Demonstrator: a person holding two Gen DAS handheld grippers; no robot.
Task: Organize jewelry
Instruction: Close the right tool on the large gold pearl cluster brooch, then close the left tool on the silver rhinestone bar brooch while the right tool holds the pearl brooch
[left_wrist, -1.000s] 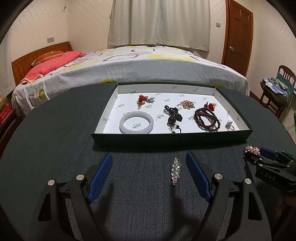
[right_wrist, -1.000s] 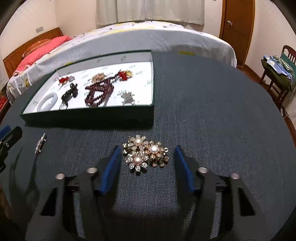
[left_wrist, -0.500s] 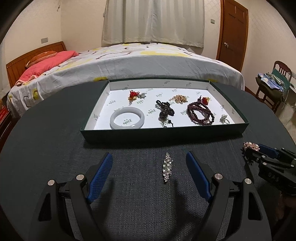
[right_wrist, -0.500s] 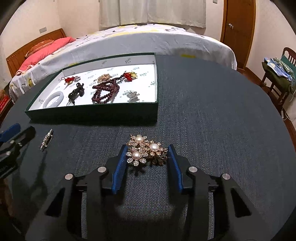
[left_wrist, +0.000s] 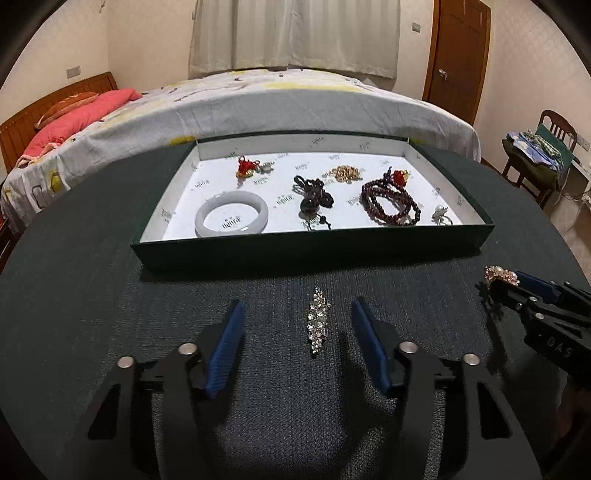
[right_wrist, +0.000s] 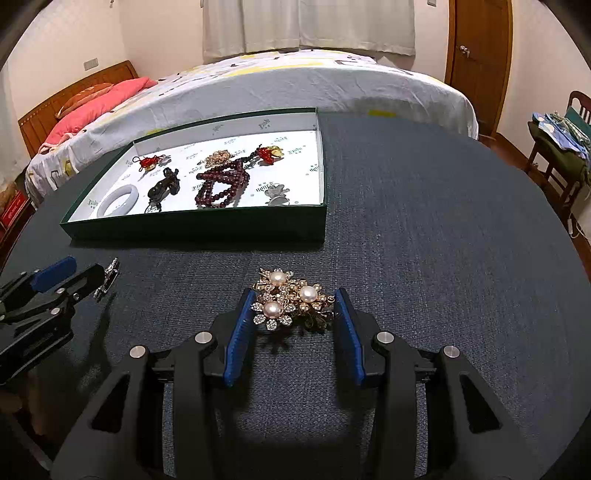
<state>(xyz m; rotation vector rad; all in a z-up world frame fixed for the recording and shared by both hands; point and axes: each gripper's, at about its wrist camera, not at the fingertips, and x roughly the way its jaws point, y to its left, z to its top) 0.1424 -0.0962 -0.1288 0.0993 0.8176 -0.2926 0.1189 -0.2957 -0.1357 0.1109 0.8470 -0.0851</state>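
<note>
Left gripper (left_wrist: 297, 317): jaws wide apart, holding nothing; slim crystal brooch (left_wrist: 318, 323) flat on dark tablecloth (left_wrist: 92, 295) between blue fingers (left_wrist: 227, 347), touching neither. Ahead of both tools: green tray (left_wrist: 314, 253) with white bangle (left_wrist: 231, 218), black pendant (left_wrist: 311, 201), dark red bead strand (left_wrist: 389, 203). Right gripper (right_wrist: 293, 314): jaws closed against both sides of pearl flower brooch (right_wrist: 291, 301); whether brooch clears cloth, cannot tell

On the table (right_wrist: 424, 221) we see the tray (left_wrist: 314, 251) before the bed (left_wrist: 258, 99), a bangle (left_wrist: 231, 218) and beads (left_wrist: 389, 203) inside it; a slim brooch (left_wrist: 318, 319) lies in front, a pearl brooch (right_wrist: 291, 299) to its right
</note>
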